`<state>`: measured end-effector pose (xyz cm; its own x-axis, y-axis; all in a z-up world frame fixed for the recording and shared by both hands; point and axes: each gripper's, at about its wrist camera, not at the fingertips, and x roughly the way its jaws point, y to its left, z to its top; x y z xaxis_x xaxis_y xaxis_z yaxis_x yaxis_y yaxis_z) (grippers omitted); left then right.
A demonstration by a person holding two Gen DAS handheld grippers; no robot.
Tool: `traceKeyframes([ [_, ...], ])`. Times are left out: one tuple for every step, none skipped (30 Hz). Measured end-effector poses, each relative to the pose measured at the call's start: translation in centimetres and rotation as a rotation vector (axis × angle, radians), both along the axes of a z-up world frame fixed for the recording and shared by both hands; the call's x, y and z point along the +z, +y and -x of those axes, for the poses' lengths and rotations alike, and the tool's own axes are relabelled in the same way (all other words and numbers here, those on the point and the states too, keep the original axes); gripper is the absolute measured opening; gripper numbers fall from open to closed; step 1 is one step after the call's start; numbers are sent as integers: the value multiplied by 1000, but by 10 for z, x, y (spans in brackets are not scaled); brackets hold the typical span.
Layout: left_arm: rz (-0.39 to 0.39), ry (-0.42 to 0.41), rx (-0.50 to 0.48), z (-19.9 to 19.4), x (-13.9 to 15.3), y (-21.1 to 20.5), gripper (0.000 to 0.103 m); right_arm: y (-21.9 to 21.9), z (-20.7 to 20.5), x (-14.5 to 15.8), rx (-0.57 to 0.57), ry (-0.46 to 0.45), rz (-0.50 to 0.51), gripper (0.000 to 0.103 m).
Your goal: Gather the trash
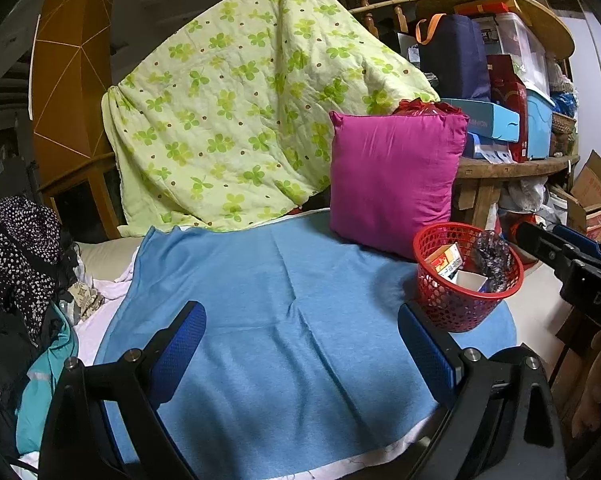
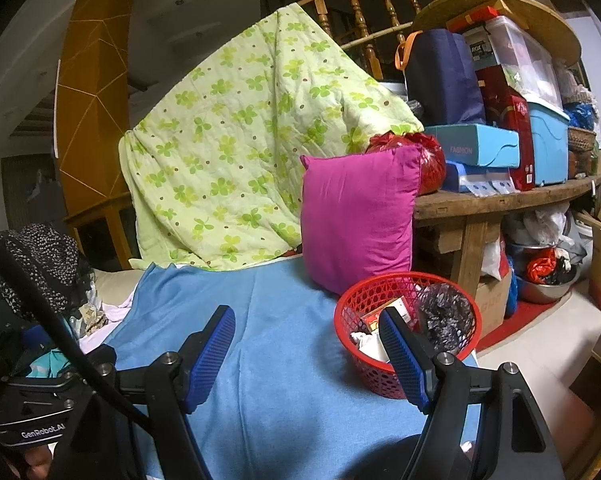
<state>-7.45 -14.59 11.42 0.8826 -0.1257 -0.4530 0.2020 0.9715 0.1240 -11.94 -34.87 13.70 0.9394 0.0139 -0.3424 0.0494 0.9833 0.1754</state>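
Both grippers, left gripper [image 1: 300, 344] and right gripper [image 2: 308, 356], hover wide and empty over the bare blue blanket [image 1: 268, 288], since the trash apparently sits collected in the red mesh basket [image 2: 380, 376].

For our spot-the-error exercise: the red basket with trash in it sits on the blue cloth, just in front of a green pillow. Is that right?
Not quite. The pillow is magenta, not green; the green thing is the quilt behind. The right wrist view shows the basket with trash on the blue cloth, just in front of it.
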Motion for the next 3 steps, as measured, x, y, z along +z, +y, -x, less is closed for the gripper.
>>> traceKeyframes([
  [7, -11, 8, 0, 0, 1, 97, 1, -4, -2, 4, 6, 0, 77],
  [14, -24, 24, -3, -2, 4, 97, 3, -8, -5, 7, 12, 4, 77],
  [25, -38, 52, -8, -4, 9, 97, 6, -15, -9, 10, 22, 12, 77],
])
